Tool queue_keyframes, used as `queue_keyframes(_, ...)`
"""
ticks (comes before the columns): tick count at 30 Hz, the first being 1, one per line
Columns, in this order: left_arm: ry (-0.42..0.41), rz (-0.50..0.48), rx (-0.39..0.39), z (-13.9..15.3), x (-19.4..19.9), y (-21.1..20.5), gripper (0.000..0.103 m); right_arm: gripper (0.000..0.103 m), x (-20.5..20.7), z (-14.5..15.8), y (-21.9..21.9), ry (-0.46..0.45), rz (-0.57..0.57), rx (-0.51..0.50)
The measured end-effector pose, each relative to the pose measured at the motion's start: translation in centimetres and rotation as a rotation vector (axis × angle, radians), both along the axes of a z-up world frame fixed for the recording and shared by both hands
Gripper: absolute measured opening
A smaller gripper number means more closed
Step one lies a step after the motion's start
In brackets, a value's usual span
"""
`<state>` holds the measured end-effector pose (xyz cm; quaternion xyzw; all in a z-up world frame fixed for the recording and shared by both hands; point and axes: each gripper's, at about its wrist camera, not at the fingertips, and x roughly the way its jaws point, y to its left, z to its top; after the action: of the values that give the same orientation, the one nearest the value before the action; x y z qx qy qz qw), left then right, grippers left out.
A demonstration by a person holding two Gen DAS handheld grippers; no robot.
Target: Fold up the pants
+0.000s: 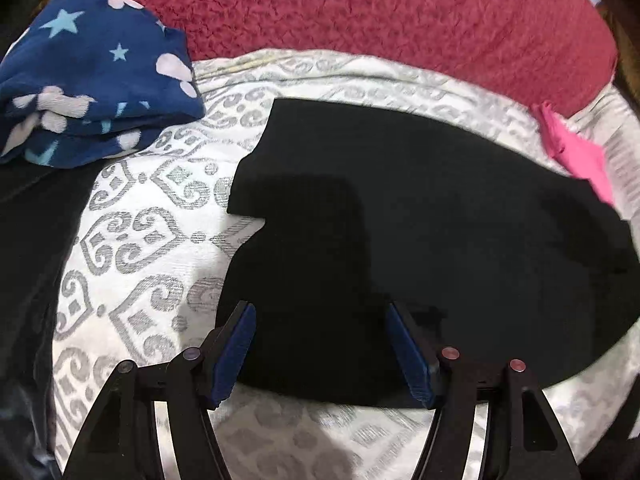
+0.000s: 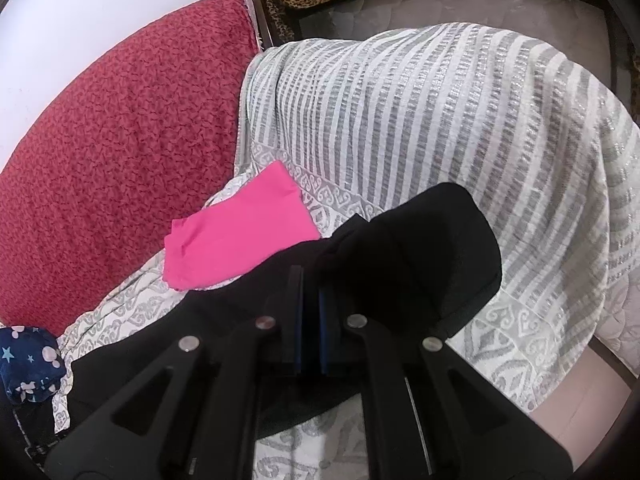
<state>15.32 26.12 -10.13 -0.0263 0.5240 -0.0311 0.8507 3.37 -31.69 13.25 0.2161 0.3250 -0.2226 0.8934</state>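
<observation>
Black pants point(image 1: 420, 220) spread flat on the patterned bedcover point(image 1: 152, 240), near edge lying between the released, wide-apart jaws of the left gripper point(image 1: 322, 312), pads not pressing. Right gripper point(image 2: 309, 280) clenched on a raised fold of the pants point(image 2: 420, 248), just beside a pink cloth point(image 2: 240, 228).

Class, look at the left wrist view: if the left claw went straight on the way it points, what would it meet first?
Most likely the black pants: the open left claw points down at their near part, with nothing between its fingers. Depth is hard to judge.
</observation>
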Motion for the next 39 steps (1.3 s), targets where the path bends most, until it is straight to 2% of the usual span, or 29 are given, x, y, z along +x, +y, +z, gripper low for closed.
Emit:
queue_keyframes(4,-0.025,0.01,-0.061,-0.4,1.0,0.3,0.068,0.007,-0.4,-0.1,0.1,0.017,-0.008,-0.003)
queue_keyframes(5,-0.025,0.004,-0.068,-0.4,1.3,0.3,0.064,0.007,-0.5,-0.1,0.2,0.021,-0.01,-0.004)
queue_keyframes(6,-0.028,-0.008,-0.066,-0.2,1.5,0.3,0.04,0.007,-0.4,-0.1,0.3,0.024,-0.01,-0.005)
queue_keyframes(7,-0.029,-0.028,-0.067,0.0,1.6,0.1,0.0,0.007,-0.4,-0.1,0.4,0.027,-0.01,-0.008)
queue_keyframes(9,-0.041,-0.062,-0.126,0.5,1.6,0.1,0.001,0.007,-0.4,-0.2,0.5,0.031,-0.013,-0.01)
queue_keyframes(10,-0.057,-0.079,-0.129,0.8,1.4,-0.1,0.0,0.008,-0.4,-0.2,0.5,0.032,-0.015,-0.011)
queue_keyframes(13,-0.093,-0.093,-0.091,1.8,0.6,-0.9,0.0,0.008,-0.5,-0.3,0.5,0.03,-0.021,-0.008)
queue_keyframes(16,-0.101,-0.073,-0.089,2.5,0.6,-0.4,0.001,0.008,-0.6,-0.3,0.4,0.029,-0.026,0.0)
queue_keyframes(18,-0.098,-0.049,-0.038,2.4,0.7,0.1,0.005,0.008,-0.6,-0.3,0.3,0.028,-0.025,0.004)
queue_keyframes(20,-0.051,-0.018,-0.013,1.3,1.2,1.0,0.031,0.008,-0.8,-0.3,0.3,0.028,-0.023,0.003)
queue_keyframes(21,-0.032,-0.014,-0.015,0.9,1.4,1.4,0.056,0.008,-0.9,-0.4,0.3,0.029,-0.022,0.001)
queue_keyframes(22,-0.016,-0.007,-0.012,0.3,1.7,1.7,0.071,0.008,-0.9,-0.5,0.3,0.031,-0.024,0.002)
queue_keyframes(23,-0.011,-0.001,-0.003,-0.1,1.9,2.0,0.071,0.008,-0.9,-0.6,0.2,0.033,-0.026,0.005)
queue_keyframes(26,-0.006,-0.024,-0.049,-0.9,2.4,2.1,0.069,0.008,-1.1,-0.6,0.3,0.034,-0.032,0.008)
queue_keyframes(27,-0.024,-0.043,-0.065,-0.8,2.3,1.8,0.046,0.008,-1.1,-0.6,0.4,0.035,-0.033,0.006)
queue_keyframes(28,-0.034,-0.067,-0.085,-0.5,2.2,1.5,0.011,0.008,-1.1,-0.6,0.4,0.036,-0.034,0.005)
queue_keyframes(29,-0.033,-0.091,-0.122,-0.4,2.0,1.2,0.009,0.008,-1.1,-0.6,0.5,0.036,-0.035,0.005)
queue_keyframes(31,-0.066,-0.135,-0.088,0.4,1.4,-0.1,0.007,0.008,-1.1,-0.5,0.5,0.036,-0.035,0.004)
queue_keyframes(33,-0.079,-0.156,-0.088,1.0,1.0,-0.6,0.007,0.008,-1.0,-0.6,0.5,0.037,-0.034,0.004)
queue_keyframes(35,-0.11,-0.145,-0.098,2.0,0.6,-0.6,0.007,0.008,-1.1,-0.5,0.4,0.035,-0.035,0.007)
queue_keyframes(39,-0.217,-0.075,-0.182,5.6,-0.6,1.8,0.007,0.008,-1.3,-0.4,0.3,0.02,-0.041,0.021)
